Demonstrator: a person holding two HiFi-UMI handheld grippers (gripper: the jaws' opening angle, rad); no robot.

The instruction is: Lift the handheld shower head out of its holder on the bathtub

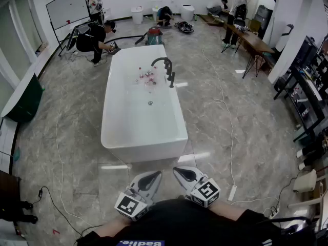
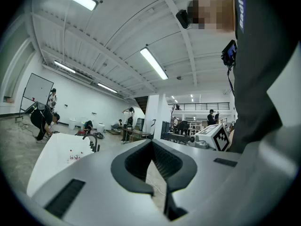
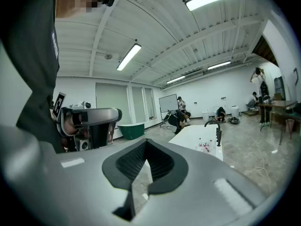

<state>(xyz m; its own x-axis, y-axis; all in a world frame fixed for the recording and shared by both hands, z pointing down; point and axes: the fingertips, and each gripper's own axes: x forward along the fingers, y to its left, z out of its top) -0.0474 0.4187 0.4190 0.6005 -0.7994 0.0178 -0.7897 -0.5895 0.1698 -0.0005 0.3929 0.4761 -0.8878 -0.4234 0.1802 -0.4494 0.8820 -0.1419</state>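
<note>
A white freestanding bathtub (image 1: 143, 118) stands in the middle of the marble floor. On its right rim are a black curved faucet (image 1: 161, 61) and, beside it, the black handheld shower head (image 1: 171, 78) upright in its holder. Both grippers hang low against my body, well short of the tub's near end. My left gripper (image 1: 152, 176) is shut and holds nothing, and so is my right gripper (image 1: 179, 171). The left gripper view shows closed jaws (image 2: 152, 145) with the tub (image 2: 54, 157) and faucet (image 2: 92, 141) far off at the left. The right gripper view shows closed jaws (image 3: 145, 142), with the tub (image 3: 200, 138) and faucet (image 3: 216, 128) at the right.
Several small bottles (image 1: 145, 76) lie inside the tub. A cable (image 1: 227, 118) snakes over the floor on the right, ending by a power strip (image 1: 232, 192). People crouch by a whiteboard (image 1: 66, 6) at the back left. Tables (image 1: 252, 39) and racks line the right side; a green tub (image 1: 28, 99) stands at the left.
</note>
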